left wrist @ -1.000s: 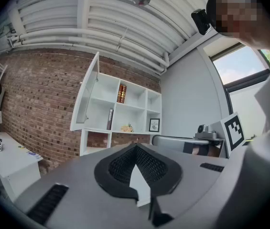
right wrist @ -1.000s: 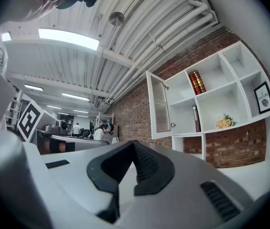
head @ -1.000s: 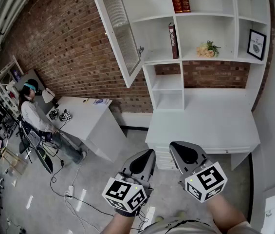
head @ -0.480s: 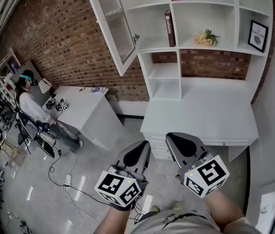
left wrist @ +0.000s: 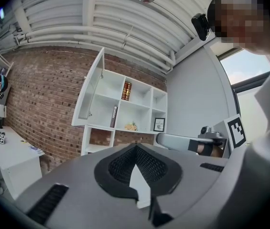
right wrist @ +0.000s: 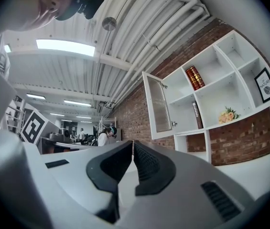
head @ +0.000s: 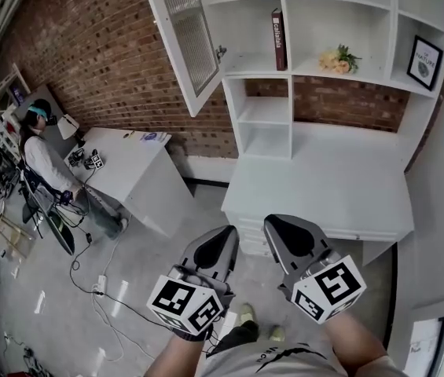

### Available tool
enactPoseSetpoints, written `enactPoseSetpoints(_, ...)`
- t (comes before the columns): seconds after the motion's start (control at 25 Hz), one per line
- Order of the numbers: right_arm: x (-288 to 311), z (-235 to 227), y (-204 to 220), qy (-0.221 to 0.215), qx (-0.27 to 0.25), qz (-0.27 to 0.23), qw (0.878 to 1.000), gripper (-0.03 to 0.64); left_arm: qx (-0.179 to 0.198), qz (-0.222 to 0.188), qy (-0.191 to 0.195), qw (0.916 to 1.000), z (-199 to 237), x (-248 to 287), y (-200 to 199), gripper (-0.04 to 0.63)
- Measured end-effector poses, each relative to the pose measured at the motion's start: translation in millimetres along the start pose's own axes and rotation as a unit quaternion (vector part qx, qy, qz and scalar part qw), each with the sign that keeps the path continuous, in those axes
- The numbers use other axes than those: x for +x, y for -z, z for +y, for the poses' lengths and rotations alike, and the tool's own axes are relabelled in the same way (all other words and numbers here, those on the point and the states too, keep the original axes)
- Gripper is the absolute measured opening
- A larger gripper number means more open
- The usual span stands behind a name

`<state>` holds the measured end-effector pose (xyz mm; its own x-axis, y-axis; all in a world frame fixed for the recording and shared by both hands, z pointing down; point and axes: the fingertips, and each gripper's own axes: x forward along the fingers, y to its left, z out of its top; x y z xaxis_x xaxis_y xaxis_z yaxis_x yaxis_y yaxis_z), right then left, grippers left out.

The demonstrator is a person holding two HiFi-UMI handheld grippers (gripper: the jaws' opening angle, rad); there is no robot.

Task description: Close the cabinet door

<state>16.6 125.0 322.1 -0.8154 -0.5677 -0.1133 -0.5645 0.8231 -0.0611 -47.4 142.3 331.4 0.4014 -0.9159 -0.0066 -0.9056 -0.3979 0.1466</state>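
The white cabinet door with ribbed glass stands swung open to the left of the white shelf unit; its small knob faces the shelves. The door also shows in the left gripper view and in the right gripper view. Both grippers hang low and well short of the cabinet, over the floor in front of the white desk. My left gripper is shut with nothing in it. My right gripper is beside it, also shut and empty.
A white desk with drawers stands under the shelves. Books, flowers and a framed picture sit on the shelves. At the left are a white table, a seated person and floor cables.
Both grippers sit slightly lower and further left in the head view, the left one more so. The cabinet door is open as before.
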Motion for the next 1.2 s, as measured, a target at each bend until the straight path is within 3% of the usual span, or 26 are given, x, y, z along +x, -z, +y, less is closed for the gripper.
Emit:
enactPoseSetpoints(0.32, 51.9, -7.8, 11.1, 0.005, -0.016, 0.013, 1.0, 0.02, 0.003, -0.013, -0.004, 0.9999, 50.5, 21.9, -3.2, 0.011)
enactPoseSetpoints(0.84, 236.6, -38.4, 17.6, 0.022, -0.039, 0.03, 0.999, 0.021, 0.009, -0.026, 0.001, 0.9996, 220.4, 83.5, -38.3, 0.011)
enactPoseSetpoints(1.2, 283.4, -74.9, 20.2, 0.055, -0.036, 0.024, 0.998, 0.021, 0.042, -0.056, 0.016, 0.9974, 279.8, 151.1, -62.8, 0.013)
